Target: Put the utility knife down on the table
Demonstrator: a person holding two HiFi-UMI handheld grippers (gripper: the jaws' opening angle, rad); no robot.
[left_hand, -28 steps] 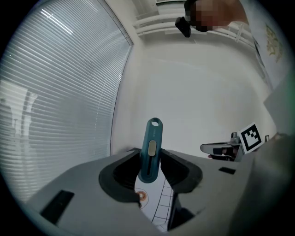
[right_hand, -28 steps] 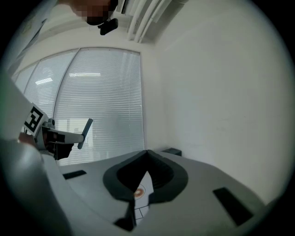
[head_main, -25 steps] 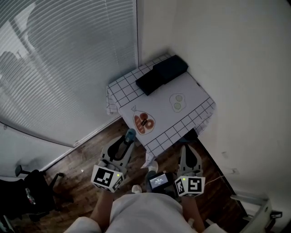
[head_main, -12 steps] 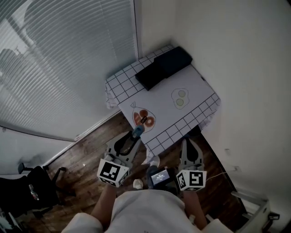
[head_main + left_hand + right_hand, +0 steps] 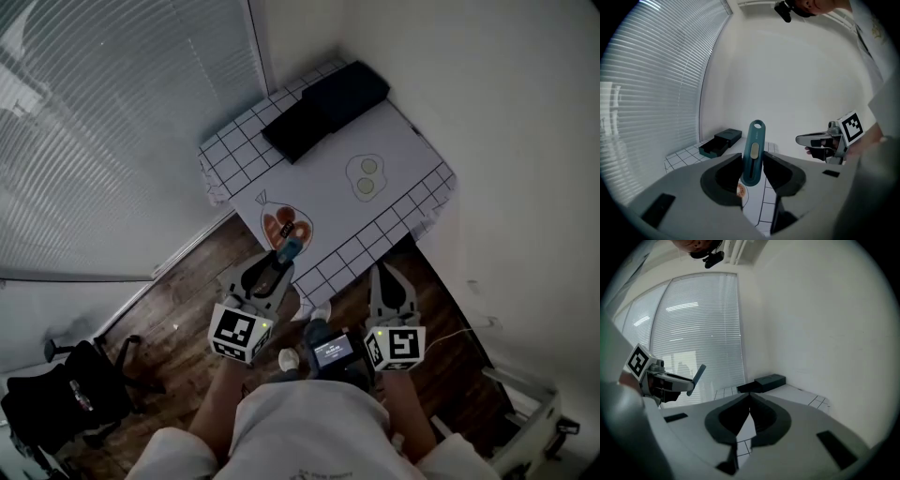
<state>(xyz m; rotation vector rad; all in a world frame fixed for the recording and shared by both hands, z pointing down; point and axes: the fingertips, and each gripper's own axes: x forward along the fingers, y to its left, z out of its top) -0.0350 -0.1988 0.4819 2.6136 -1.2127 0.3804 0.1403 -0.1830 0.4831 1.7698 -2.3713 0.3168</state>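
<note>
My left claw (image 5: 281, 263) is clamped on a slim teal plastic utility knife (image 5: 289, 251), its two dark pads pressing the knife's lower half from either side. In the left gripper view the knife (image 5: 753, 151) stands nearly upright between the pads, its rounded end with a small hole pointing up and a pale oval slider button facing the camera. The knife is in the air, not resting on anything. From the head view it sits over the near edge of a small table (image 5: 230, 165), which is covered by a white cloth with a black grid and a plain white sheet on top. It hangs just beside an orange and red picture (image 5: 286, 226) printed on that sheet near the table's near left corner. A second picture with two pale green circles (image 5: 364, 178) lies toward the middle of the right edge. A long black rectangular box (image 5: 323, 109) lies across the far corner, against the white wall. My right claw (image 5: 385, 273) is off the near edge of the table, over dark wooden floorboards (image 5: 178, 300). In the right gripper view its jaws (image 5: 749, 407) are closed tip to tip and hold nothing.
</note>
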